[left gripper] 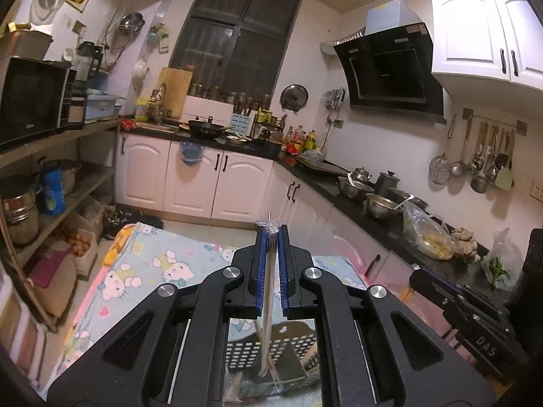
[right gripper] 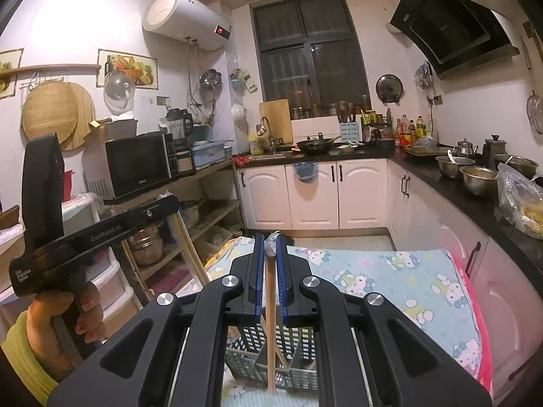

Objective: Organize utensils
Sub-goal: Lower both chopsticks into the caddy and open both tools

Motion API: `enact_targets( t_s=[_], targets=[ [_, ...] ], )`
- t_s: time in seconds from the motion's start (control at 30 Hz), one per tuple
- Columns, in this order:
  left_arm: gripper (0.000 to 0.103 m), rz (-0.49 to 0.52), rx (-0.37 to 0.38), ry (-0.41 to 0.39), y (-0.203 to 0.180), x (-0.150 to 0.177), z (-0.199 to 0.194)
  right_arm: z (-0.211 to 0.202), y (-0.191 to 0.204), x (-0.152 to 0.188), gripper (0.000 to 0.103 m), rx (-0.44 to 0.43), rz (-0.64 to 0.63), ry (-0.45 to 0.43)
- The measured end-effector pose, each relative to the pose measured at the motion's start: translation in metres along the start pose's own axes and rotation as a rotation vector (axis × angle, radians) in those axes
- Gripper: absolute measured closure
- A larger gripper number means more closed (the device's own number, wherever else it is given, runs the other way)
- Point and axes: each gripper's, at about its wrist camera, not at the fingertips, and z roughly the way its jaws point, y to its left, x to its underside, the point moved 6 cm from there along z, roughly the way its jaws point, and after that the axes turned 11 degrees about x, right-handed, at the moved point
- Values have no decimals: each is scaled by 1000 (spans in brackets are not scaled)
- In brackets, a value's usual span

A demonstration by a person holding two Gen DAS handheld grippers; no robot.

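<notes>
Matt black plastic tongs (right gripper: 269, 254) pinch pale wooden chopsticks (right gripper: 270, 332) above a perforated plastic basket (right gripper: 298, 349) on printed cloth (right gripper: 424, 281).

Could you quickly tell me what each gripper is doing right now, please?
Left gripper: closed on plastic-wrapped chopsticks.
Right gripper: closed on a plastic-wrapped wooden stick.

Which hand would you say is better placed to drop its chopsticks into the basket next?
Probably the right gripper: its chopsticks hang directly above the perforated basket. The left gripper holds its chopsticks similarly, so the margin is slim.
</notes>
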Motion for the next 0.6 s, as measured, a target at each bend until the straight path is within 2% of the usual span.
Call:
enact_targets(
  t_s=[0.6],
  targets=[
    [101, 2, -36, 33, 27, 22, 28, 43, 9, -4, 96, 40, -14, -33]
  ],
)
